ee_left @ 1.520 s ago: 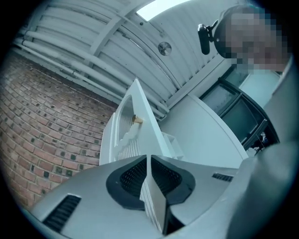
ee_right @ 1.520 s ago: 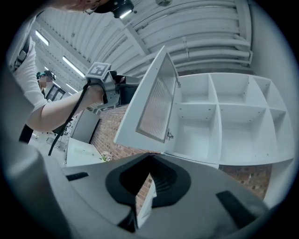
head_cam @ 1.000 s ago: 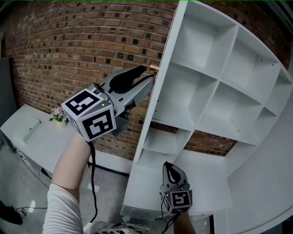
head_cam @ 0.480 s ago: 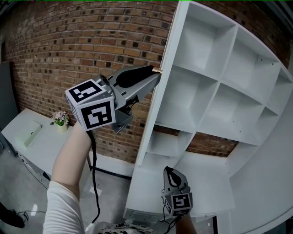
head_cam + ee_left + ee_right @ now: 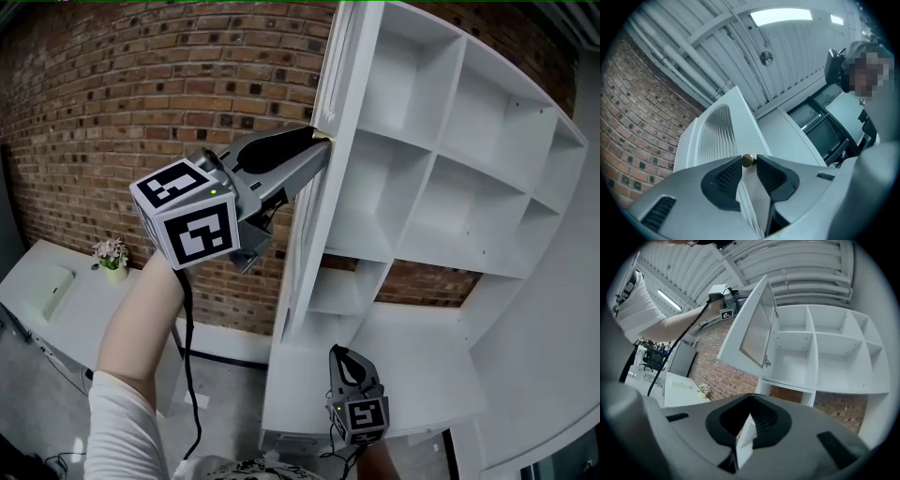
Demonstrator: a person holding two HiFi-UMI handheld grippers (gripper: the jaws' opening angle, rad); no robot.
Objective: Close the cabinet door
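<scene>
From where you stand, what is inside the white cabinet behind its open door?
Only bare white shelves and dividers show inside the white open-fronted cabinet. The white ribbed-glass door, held by its brass knob in the left gripper, covers the cabinet's left edge.

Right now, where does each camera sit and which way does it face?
Head view: on the person's head, facing the red brick wall and white open shelf unit; the left forearm, left gripper and right gripper show.
Left gripper view: on that gripper, facing up at the ceiling; its jaws grip the small brass knob of the white cabinet door.
Right gripper view: low, facing up at that shelf unit; its jaws and the left forearm show.
Head and right gripper views share door and shelf unit.
</scene>
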